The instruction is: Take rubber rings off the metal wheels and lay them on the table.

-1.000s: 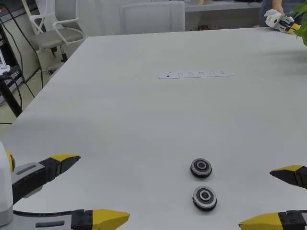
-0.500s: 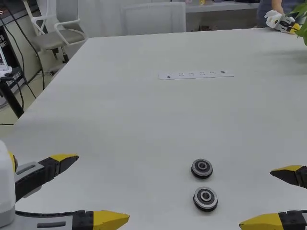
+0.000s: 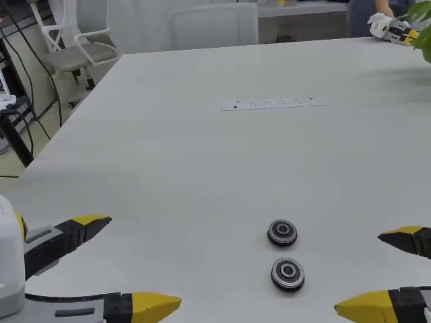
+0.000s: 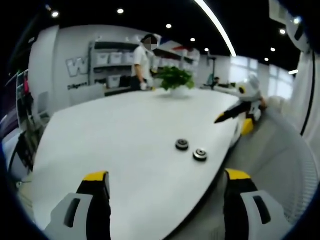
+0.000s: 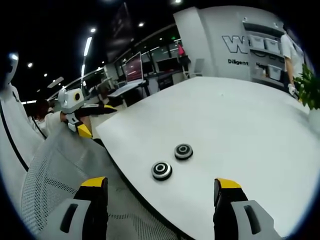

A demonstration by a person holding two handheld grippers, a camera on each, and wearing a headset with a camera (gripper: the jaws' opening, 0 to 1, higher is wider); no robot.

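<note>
As wide as it is, the white table (image 3: 202, 168) carries very little. An office chair (image 3: 71, 40) stands off its far left corner, and a person (image 4: 141, 62) stands at the far end beside a leafy plant (image 4: 172, 77). At the near edge the left gripper (image 3: 141, 264) hovers with its yellow-tipped jaws spread wide and nothing between them. The right gripper (image 3: 360, 272) hangs opposite, also gaping and empty. A flat power strip (image 3: 274, 103) lies mid-table, well apart from both. Between the grippers, close to the near edge, two metal wheels lie flat just beside each other, the far wheel (image 3: 282, 233) and the near wheel (image 3: 287, 274). Their dark rubber rings (image 3: 270, 234) are still on.
</note>
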